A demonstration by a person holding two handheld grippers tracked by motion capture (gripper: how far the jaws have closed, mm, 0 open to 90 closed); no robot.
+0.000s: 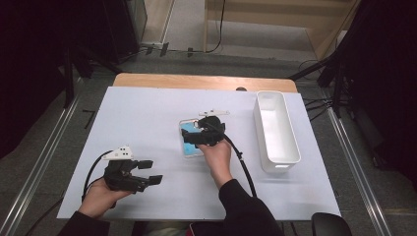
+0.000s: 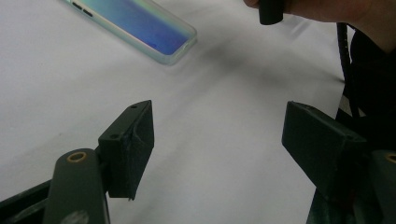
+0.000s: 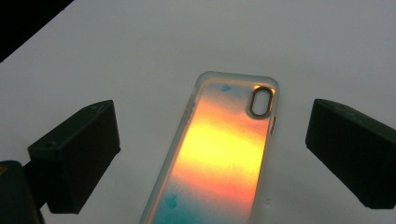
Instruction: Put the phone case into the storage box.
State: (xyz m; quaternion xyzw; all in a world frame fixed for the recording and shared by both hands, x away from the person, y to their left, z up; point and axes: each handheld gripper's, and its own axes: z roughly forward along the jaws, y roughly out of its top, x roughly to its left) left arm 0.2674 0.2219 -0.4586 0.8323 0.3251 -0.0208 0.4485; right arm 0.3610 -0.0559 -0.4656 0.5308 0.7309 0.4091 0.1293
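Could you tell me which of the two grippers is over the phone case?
The right gripper: it hangs open over the phone case; the left gripper sits apart, nearer the table's front.

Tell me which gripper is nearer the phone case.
Right. The right gripper hangs over the phone case, jaws open to either side of it. The left gripper sits well off toward the table's near left, also open.

Glossy iridescent plastic phone case
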